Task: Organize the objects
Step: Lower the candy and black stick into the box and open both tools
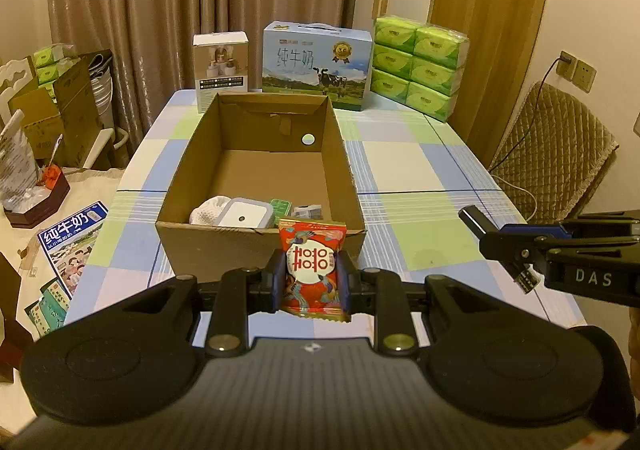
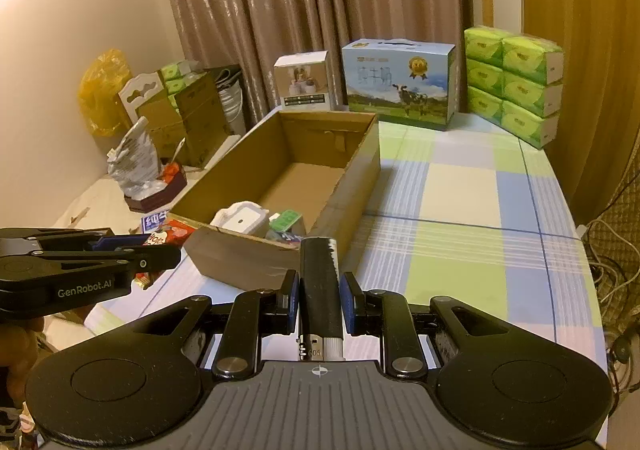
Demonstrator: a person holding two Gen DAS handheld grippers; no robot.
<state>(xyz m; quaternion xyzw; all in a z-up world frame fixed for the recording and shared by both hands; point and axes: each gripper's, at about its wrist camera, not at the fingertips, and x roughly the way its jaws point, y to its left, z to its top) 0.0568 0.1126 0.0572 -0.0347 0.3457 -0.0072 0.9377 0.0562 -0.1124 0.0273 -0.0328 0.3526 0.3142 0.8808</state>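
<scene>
Lighter: your right gripper (image 2: 320, 300) is clamped on the black lighter (image 2: 319, 282); its long axis runs along the fingers, metal head back toward your hand, base toward the cardboard box (image 2: 352, 174).
Candy packet: your left gripper (image 1: 312, 278) is clamped on the red candy packet (image 1: 311, 266), held upright with its long axis up and down, its top edge level with the box's near wall.
Hands: both grippers tilt down toward the table (image 1: 420, 166), side by side, just short of the box's near end.
In the box: a white lidded container (image 1: 246, 212), a white mesh pouch (image 1: 208, 208) and a green packet (image 1: 281, 206) lie at the near end; the far half is bare.
Behind: a milk carton (image 1: 316, 64), a small white box (image 1: 221, 64) and green tissue packs (image 1: 418, 64) stand along the table's far edge.
In the way: only the box's near wall lies ahead of both grippers.
</scene>
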